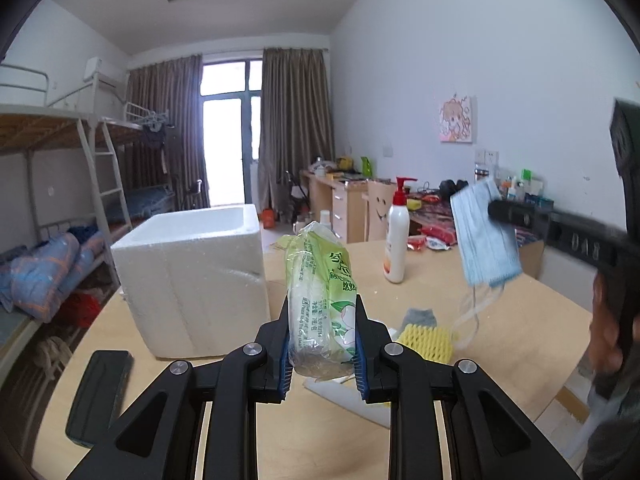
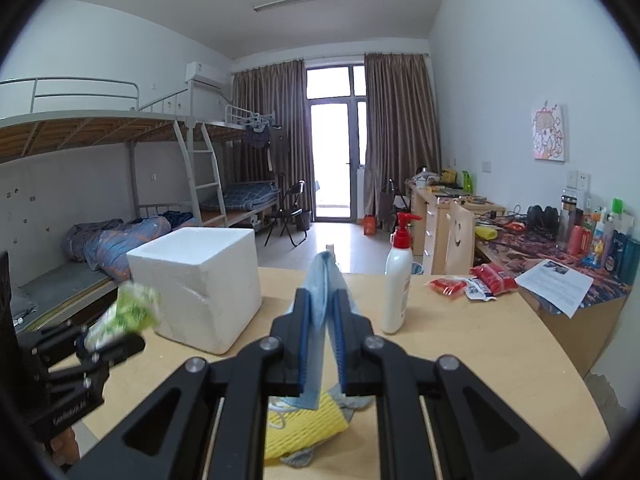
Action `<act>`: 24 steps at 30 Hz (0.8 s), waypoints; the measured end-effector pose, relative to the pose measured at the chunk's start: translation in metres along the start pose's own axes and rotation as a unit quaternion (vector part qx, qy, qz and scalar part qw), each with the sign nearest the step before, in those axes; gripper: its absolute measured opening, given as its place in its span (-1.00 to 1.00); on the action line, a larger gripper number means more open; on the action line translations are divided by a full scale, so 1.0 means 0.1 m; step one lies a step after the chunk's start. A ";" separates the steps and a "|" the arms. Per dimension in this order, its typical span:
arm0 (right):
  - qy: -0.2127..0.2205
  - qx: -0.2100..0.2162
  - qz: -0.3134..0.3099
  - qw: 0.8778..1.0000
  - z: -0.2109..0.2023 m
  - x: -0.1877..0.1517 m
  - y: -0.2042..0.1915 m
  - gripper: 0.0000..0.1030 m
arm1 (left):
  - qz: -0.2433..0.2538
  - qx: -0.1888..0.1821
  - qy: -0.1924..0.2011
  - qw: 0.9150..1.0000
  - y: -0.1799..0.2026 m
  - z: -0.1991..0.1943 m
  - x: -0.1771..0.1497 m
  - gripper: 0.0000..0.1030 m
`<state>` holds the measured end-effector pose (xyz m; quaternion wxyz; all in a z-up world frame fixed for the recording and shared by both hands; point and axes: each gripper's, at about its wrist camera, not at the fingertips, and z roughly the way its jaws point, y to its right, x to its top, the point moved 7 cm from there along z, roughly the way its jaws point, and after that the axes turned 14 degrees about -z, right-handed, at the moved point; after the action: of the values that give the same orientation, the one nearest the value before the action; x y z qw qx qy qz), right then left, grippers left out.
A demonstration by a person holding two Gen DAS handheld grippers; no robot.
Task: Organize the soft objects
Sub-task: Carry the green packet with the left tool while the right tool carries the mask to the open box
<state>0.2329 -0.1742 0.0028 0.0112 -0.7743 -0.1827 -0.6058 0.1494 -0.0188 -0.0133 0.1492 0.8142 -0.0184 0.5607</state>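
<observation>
Bunk beds (image 2: 100, 128) line one wall of this bedroom, brown curtains (image 2: 400, 128) hang by the glass door, and a light wooden table (image 1: 500, 340) stands up close. On the table sits a white foam box (image 1: 192, 280) with its top open, and near it stands a white pump bottle (image 1: 397, 236) with a red top. A yellow foam net (image 1: 428, 342) lies flat on the table, touching a grey sock (image 1: 420, 316).

The left gripper (image 1: 322, 344) is squeezed onto a green and clear tissue pack (image 1: 320, 300). The pack stands up between the blue pads, lifted off the table, just beside the foam box.

The right gripper (image 2: 321, 320) is closed almost all the way on a blue face mask (image 2: 322, 292). The mask is pinched thin between the pads and hangs in the air above the yellow net. Its white ear loops dangle down under it. Some red packets (image 2: 476, 280) lie at the far side of the table
</observation>
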 end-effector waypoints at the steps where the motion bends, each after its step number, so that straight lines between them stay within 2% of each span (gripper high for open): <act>1: 0.000 -0.001 0.001 1.000 -0.01 -0.02 -0.01 -0.72 | -0.001 0.001 0.003 1.000 0.01 -0.01 0.00 -0.50; 4: -0.002 0.004 0.007 1.000 0.00 -0.07 -0.04 -0.72 | -0.004 -0.003 0.002 1.000 0.05 -0.01 0.02 -0.50; 9: 0.009 0.017 0.010 1.000 -0.03 -0.02 -0.12 -0.72 | -0.011 0.016 0.014 1.000 -0.03 -0.05 0.07 -0.50; 14: 0.026 0.043 0.010 0.999 -0.01 0.08 -0.29 -0.72 | -0.030 0.058 0.041 0.997 -0.17 -0.16 0.17 -0.50; 18: 0.035 0.066 0.005 0.997 0.03 0.14 -0.46 -0.72 | -0.047 0.104 0.075 0.991 -0.36 -0.28 0.27 -0.50; 24: 0.044 0.098 -0.013 0.994 0.10 0.23 -0.74 -0.72 | -0.057 0.130 0.091 0.986 -0.54 -0.36 0.35 -0.50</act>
<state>0.2246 -0.0970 0.0070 0.0875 -0.7400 -0.2503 -0.6182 0.1397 0.0469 0.0185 0.0747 0.7720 0.1150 0.6207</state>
